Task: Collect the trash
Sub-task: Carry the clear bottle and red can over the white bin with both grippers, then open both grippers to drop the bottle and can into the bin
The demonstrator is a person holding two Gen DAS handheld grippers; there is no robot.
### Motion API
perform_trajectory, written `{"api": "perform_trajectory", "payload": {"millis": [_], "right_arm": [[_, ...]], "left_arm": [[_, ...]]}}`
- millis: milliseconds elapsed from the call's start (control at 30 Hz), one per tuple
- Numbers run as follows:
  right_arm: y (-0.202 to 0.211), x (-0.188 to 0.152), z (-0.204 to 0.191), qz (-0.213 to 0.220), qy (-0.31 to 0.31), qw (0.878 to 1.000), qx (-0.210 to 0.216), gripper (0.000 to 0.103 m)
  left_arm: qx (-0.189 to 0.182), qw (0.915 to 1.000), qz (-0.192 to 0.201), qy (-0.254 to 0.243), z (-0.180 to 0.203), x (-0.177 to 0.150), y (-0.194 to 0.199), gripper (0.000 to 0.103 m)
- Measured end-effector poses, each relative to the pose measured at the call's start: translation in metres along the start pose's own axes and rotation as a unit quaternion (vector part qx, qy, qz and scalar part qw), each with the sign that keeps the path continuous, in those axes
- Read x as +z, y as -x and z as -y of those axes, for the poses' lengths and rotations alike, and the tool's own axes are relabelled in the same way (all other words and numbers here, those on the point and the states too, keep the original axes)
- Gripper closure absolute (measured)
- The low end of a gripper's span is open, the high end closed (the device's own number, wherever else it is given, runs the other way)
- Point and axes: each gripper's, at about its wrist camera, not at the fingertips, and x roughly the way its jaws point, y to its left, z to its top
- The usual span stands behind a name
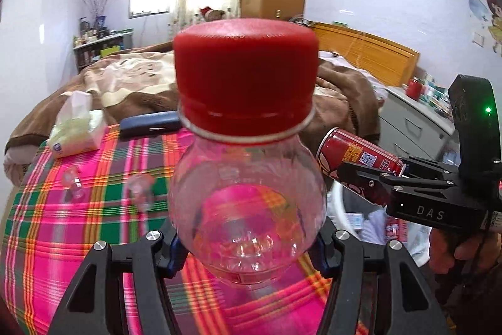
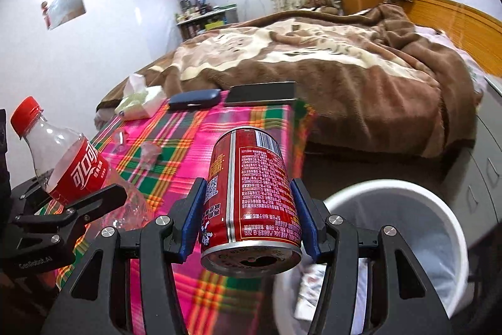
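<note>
Right hand-held gripper (image 2: 249, 222) view alone shows white bin (image 2: 451, 225).

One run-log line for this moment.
left tongs: shut on bottle | right tongs: shut on can | bin: beside table, right

We had the clear plastic bottle with the red screw cap (image 1: 248, 146) clamped in our left gripper (image 1: 248, 253), cap pointing away, over the pink-and-green plaid tablecloth (image 1: 62, 228). To the right, our right gripper (image 1: 373, 181) gripped a red drink can (image 1: 354, 156) above a white bin (image 1: 337, 206).
</note>
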Motion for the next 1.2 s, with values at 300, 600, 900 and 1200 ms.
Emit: {"api": "perform_trajectory", "payload": {"millis": [300,600,900,1200], "right_arm": [[0.029,-0.018,0.047,0.006,-0.043,0.997,-0.058,0.048],[0.039,-0.039,0.085,-0.005,-0.084,0.991,-0.100,0.048],[0.031,-0.057,0.107,-0.036,-0.100,0.986,-0.132,0.048],[0.026,-0.066,0.123,-0.056,-0.107,0.981,-0.151,0.048]], "left_arm": [[-0.062,0.9975,-0.014,-0.031,0.062,0.003,-0.016,0.041],[-0.109,0.9918,-0.033,-0.059,0.113,0.004,-0.038,0.041],[-0.121,0.9871,-0.060,-0.087,0.159,-0.006,-0.064,0.041],[-0.117,0.9852,-0.069,-0.104,0.179,-0.013,-0.079,0.036]]}}
